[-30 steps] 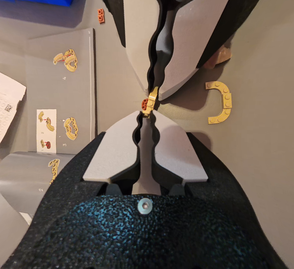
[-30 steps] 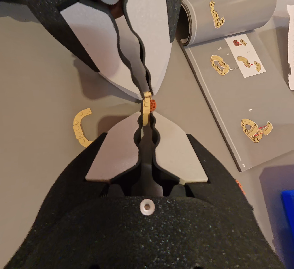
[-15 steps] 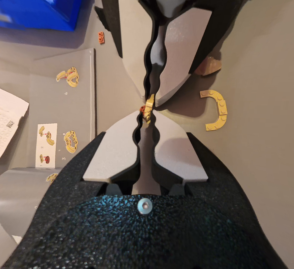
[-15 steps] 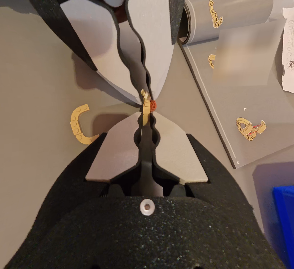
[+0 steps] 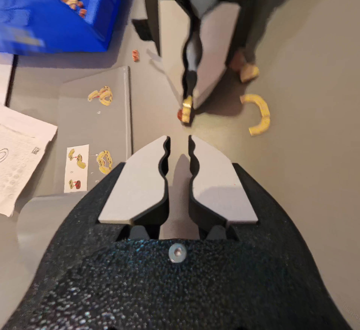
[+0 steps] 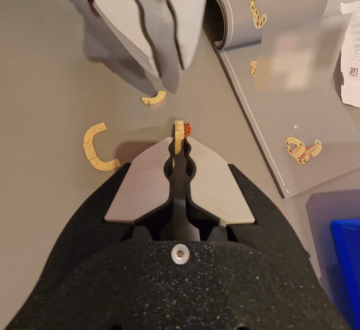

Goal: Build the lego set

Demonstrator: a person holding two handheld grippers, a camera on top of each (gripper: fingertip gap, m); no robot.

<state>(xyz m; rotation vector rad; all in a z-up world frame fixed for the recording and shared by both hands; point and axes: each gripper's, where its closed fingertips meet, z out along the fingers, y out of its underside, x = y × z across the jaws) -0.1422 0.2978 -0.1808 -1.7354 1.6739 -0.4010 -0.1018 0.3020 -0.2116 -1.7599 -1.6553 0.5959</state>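
C-shaped piece lying left of right gripper; instruction booklet lying right, bin nearer w/ it.

A grey table is seen beneath everything. A white printed paper sheet is laid at its edge, partly overlapping the grey surface beside it.

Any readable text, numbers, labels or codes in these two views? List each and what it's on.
I won't quote any writing, so here is what carries it:
Instruction booklet: small step numerals beside the build diagrams.
White paper sheet: a square code and faint print, too small to read.
Blue bin: a pale patch on its wall, too blurred to read.
Tan lego piece: no print visible.
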